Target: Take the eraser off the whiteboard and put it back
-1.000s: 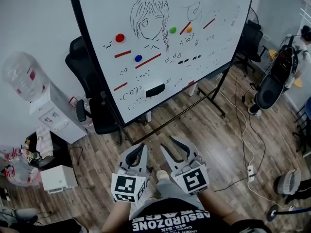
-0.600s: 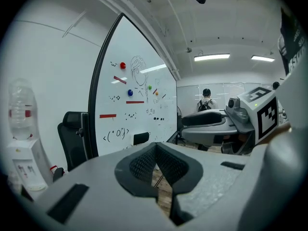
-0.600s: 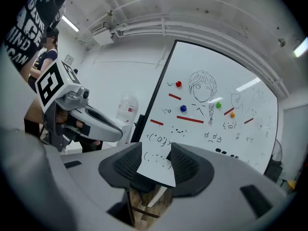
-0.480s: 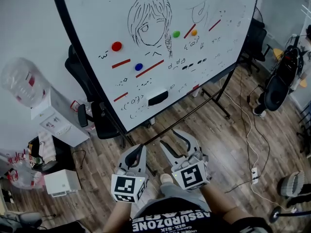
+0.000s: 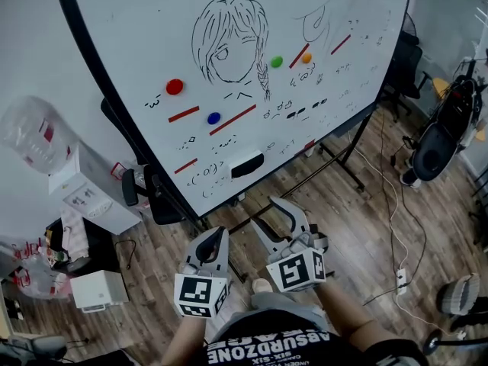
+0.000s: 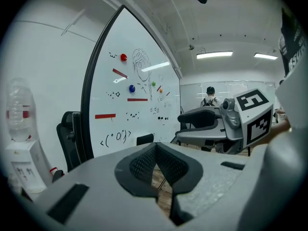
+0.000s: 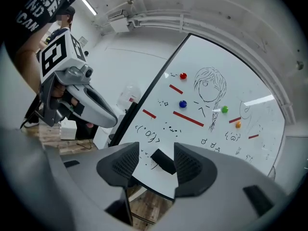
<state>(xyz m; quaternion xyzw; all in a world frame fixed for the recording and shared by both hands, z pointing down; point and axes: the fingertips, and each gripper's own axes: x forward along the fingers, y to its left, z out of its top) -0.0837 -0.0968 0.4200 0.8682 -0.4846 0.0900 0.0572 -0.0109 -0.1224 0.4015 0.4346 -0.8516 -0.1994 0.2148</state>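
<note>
- Eyes on the eraser (image 5: 246,165): stuck flat near the bottom edge of the whiteboard (image 5: 137,36), just below the long red stroke and the blue magnet (image 5: 213,118).
- Over to the right gripper (image 5: 268,213): jaws spread wide and just been opening, nothing clamped. Short of the whiteboard and lined up on the eraser (image 7: 163,161), framed in the gap between the pads but well apart from them.
- Now the left gripper (image 5: 216,236): jaws pressed together, empty, also short of the whiteboard, aimed left of the eraser.
- Against a second ago: whiteboard looming larger in the head view, both grippers nearer the whiteboard's foot, right jaws wider, eraser in the same spot on the whiteboard.
</note>
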